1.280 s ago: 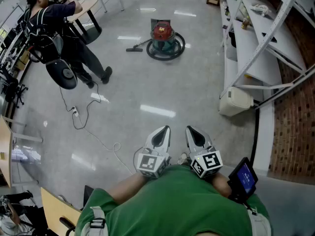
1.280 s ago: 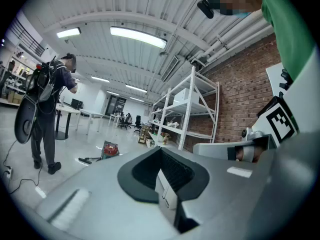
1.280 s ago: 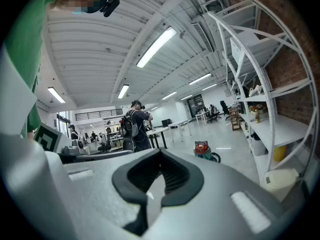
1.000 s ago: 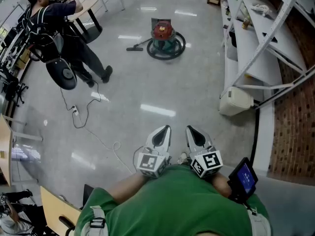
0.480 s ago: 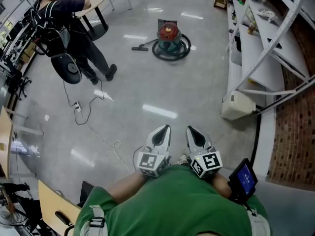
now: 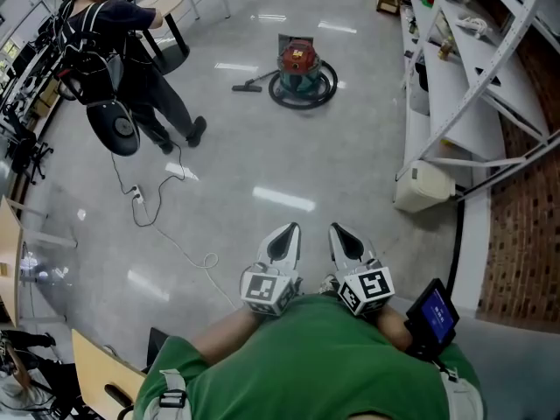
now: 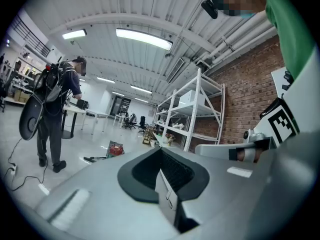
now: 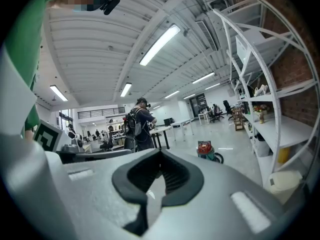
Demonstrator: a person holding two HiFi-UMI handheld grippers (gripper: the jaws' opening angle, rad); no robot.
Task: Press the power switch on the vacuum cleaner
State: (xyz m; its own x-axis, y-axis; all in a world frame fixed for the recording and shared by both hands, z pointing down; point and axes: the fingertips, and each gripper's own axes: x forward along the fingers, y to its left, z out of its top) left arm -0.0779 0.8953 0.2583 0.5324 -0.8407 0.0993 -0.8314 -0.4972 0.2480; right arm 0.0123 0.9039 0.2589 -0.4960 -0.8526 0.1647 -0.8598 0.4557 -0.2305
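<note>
Far across the floor (image 6: 289,164), mid-scene: vacuum cleaner (image 6: 300,70), a red-topped canister ringed by its hose (image 6: 331,86). It is likely rigid and heavy enough to stay put under a press, needing no grasp; its switch is too small to make out. Near: left gripper (image 6: 282,245) and right gripper (image 6: 345,243), both clenched on nothing.
</note>
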